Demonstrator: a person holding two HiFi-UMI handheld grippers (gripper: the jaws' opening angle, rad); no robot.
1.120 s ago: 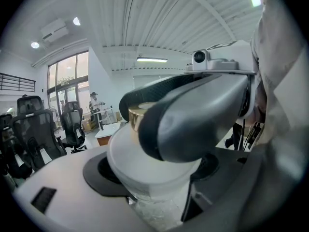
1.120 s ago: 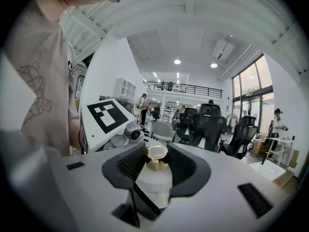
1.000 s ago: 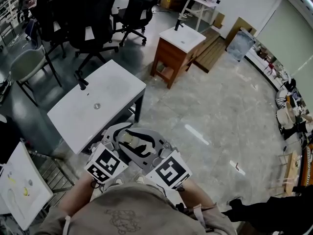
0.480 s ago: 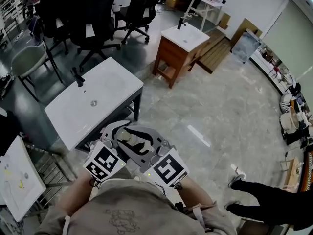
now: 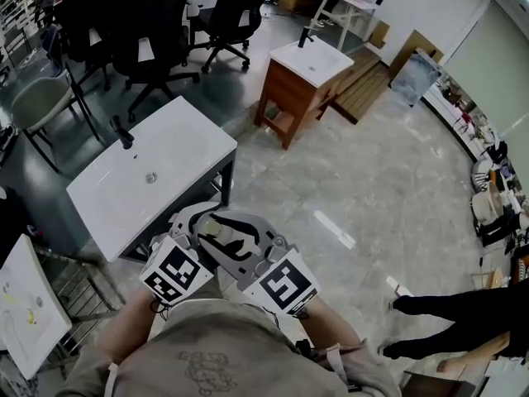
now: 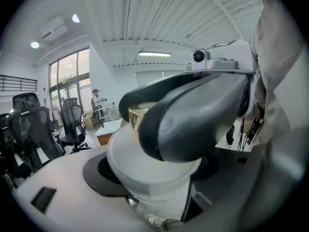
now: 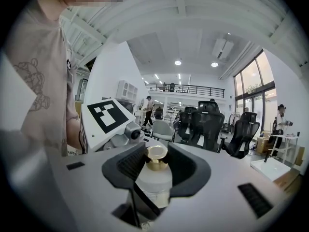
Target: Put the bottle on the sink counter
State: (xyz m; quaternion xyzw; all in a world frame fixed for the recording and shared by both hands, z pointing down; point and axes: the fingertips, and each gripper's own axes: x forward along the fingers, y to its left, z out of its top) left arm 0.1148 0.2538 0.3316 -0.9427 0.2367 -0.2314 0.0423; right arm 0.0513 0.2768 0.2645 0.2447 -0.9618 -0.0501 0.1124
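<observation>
Nearest, at the bottom of the head view: the person's chest and both forearms. The two marker cubes sit side by side, left one (image 5: 175, 275), right one (image 5: 285, 285).

Left tongs (image 6: 159, 170) and right tongs (image 7: 157, 166) meet on one bottle (image 5: 216, 230). Right tongs are clenched on the bottle, with dark pads on either side of its white body just under the gold cap (image 7: 156, 153). Left tongs also grasp the bottle, low on the wide white body, one pad on each side. One arm of the right tongs crosses in front in the left gripper view.

The bottle is held in the air close to the chest, over the grey floor (image 5: 364, 180). It is just beside the near right edge of the sink worktop (image 5: 186, 151), not on it.

The sink worktop is white, left of centre, with a black tap (image 5: 122, 135) at its far left and a drain (image 5: 150, 177) in the middle.

On the right, another person's dark legs (image 5: 446, 321) stand on the floor.

Farther off is a wooden cabinet (image 5: 285, 98) with its own white basin top. Farthest left are black office chairs (image 5: 153, 23).
</observation>
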